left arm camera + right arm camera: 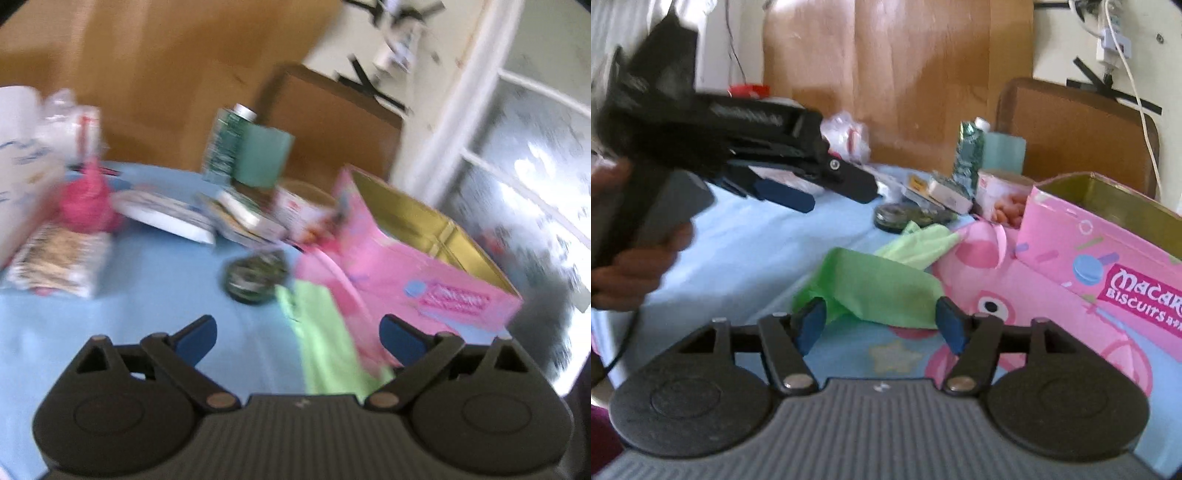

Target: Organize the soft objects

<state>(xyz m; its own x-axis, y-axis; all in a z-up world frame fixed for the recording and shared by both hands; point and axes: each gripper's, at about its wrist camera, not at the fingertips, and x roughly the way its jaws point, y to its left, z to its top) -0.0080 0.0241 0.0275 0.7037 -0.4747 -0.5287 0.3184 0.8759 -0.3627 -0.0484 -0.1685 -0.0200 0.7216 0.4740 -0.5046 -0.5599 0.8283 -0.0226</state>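
A light green cloth (879, 284) lies crumpled on the blue table cover (746, 243), against the pink biscuit box (1108, 273). My right gripper (882, 323) is open, its blue pads on either side of the cloth's near edge, not closed on it. My left gripper (297, 338) is open and empty above the cover, with the green cloth (325, 339) just ahead and to the right. The left gripper also shows in the right wrist view (798, 195), held up to the left by a hand. A pink fluffy item (86, 205) sits at the far left.
The open pink box has a gold inside (424, 225). Behind stand a green carton (225, 144), a teal block (264, 155), a dark round tin (255, 277), flat packets (166, 214), a printed tissue pack (59, 262) and a brown cardboard wall (147, 74).
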